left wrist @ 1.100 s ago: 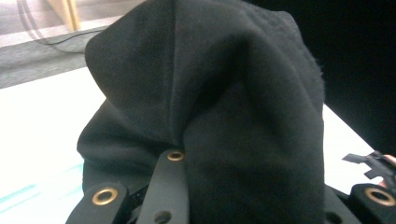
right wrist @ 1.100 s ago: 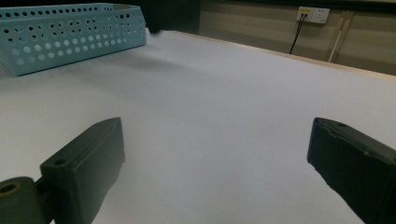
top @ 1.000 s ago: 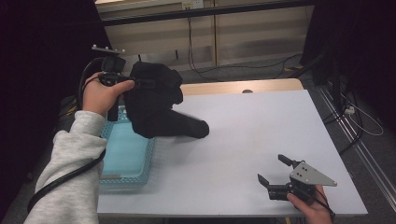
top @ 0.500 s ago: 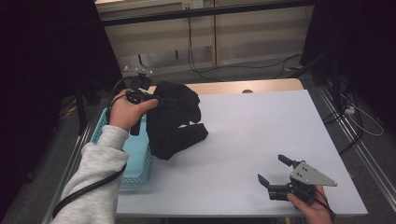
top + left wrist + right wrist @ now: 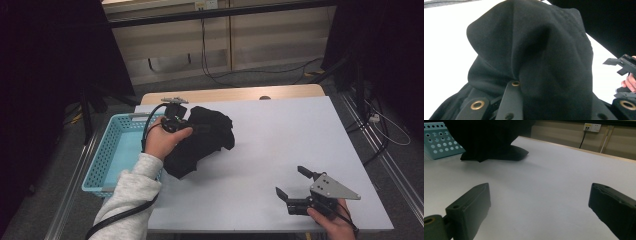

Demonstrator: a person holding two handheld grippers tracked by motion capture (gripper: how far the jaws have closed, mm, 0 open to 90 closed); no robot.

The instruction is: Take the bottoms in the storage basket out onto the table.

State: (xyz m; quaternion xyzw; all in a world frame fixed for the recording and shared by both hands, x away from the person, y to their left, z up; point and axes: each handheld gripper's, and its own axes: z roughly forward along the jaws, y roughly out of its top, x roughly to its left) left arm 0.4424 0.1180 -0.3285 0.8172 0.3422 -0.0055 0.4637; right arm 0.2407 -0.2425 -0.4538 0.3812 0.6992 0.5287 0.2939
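Observation:
A black garment [image 5: 207,135] lies bunched on the white table [image 5: 285,135], just right of the basket. My left gripper [image 5: 191,128] is shut on its upper folds, with the hand over the basket's right rim. In the left gripper view the black cloth [image 5: 536,57] drapes over and between the jaws and hides their tips. My right gripper [image 5: 290,181] stands open near the table's front right edge, its jaws wide apart with nothing between them [image 5: 539,202]. It points toward the garment [image 5: 491,142].
A light blue perforated basket [image 5: 107,150] stands at the table's left edge, and its corner [image 5: 439,142] shows in the right gripper view. Behind the table are a wooden edge, cables on the floor and a wall socket [image 5: 592,127].
My left hand has come down and to the right with the garment, which now rests on the table beside the basket. The right gripper has not moved.

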